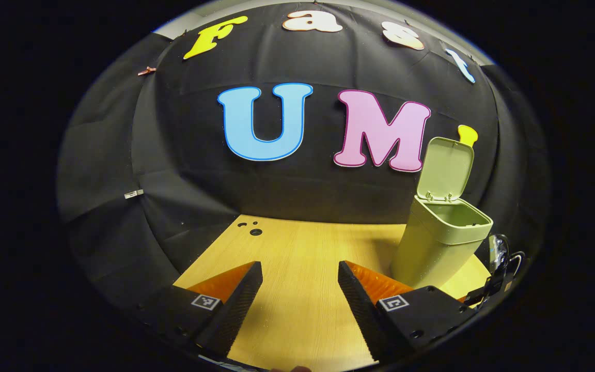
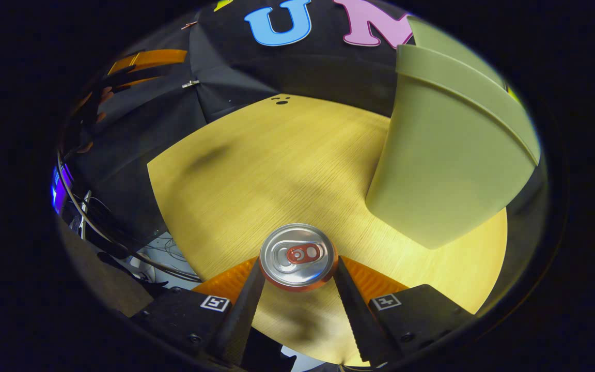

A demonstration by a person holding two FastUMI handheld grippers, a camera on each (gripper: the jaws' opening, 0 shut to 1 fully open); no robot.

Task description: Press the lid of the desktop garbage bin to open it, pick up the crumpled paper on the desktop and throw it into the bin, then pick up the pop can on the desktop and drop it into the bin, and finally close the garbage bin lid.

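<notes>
We count one bin (image 1: 444, 243), one can (image 2: 298, 257) and two sets of tongs.

In the left gripper view the bin stands on the tabletop (image 1: 297, 248) at the right of the frame, upright, with its lid (image 1: 445, 169) swung up and back against the booth wall. We see into the top of the bin from the side: only the inner wall near the rim shows, and we cannot tell what lies deeper down. The left tongs (image 1: 300, 294) sit at the bottom centre of that view, fingers well apart with bare tabletop between them, holding nothing. The bin is up and to the right of them, just beyond the right finger.

In the right gripper view the can is at the bottom centre, its top with the pull tab facing us. The right tongs (image 2: 298, 281) are clamped on it, one finger pressing each side. The can seems to be raised off the tabletop (image 2: 277, 170), with a dark shadow under it. The bin's outer wall (image 2: 447, 170) fills the upper right of that frame, near the can and apart from it; its inside is hidden from here.
</notes>
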